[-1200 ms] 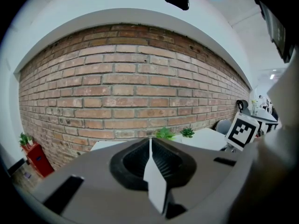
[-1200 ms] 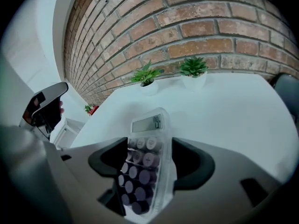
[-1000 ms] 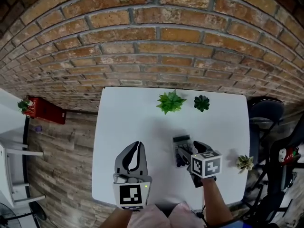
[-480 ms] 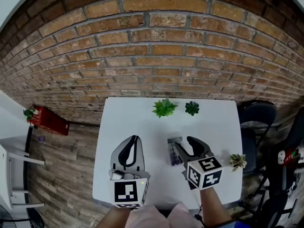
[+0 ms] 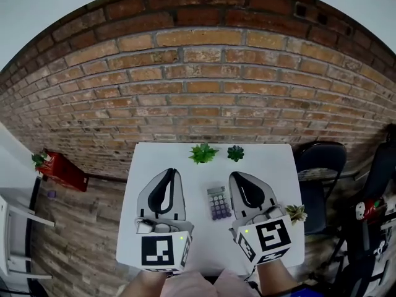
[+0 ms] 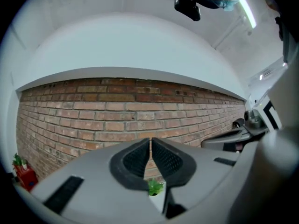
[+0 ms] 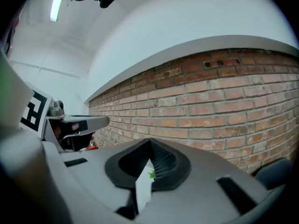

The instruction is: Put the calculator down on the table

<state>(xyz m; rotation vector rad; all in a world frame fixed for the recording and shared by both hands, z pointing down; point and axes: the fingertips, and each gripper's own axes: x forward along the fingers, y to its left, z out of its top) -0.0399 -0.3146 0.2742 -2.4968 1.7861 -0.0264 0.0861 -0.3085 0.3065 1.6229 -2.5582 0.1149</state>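
the brick wall (image 5: pixel 198 85) rises behind the calculator and fills the upper part of the head view. both gripper views look level at that same wall. a wooden plank floor (image 5: pixel 86 228) runs out to the left of the calculator, with a red box (image 5: pixel 62 171) standing on it well apart. the white desk (image 5: pixel 198 175) carries the calculator. its far edge meets the wall, and its left and right edges are in plain sight. a dark chair (image 5: pixel 318 166) stands off the desk's right edge, well to the calculator's right.

the left gripper (image 5: pixel 168 175) is held out level to the calculator's left, with bare desk between them. its jaws are clenched together on nothing (image 6: pixel 151 141). the right gripper (image 5: pixel 238 179) is held just to the calculator's right, pointing nearly level toward the wall. its jaws are also clenched and empty (image 7: pixel 150 146). each gripper's marker cube sits nearest the person, on the near side of the calculator.

the calculator (image 5: pixel 218 203) lies flat on the desk between the two grippers, closer to the right one and free of both jaws. open white surface lies beyond it. a leafy green plant (image 5: pixel 203 153) and a darker small plant (image 5: pixel 235 153) stand past the calculator by the far edge. a pale little plant (image 5: pixel 296 213) sits to the calculator's right, near the desk's right edge.
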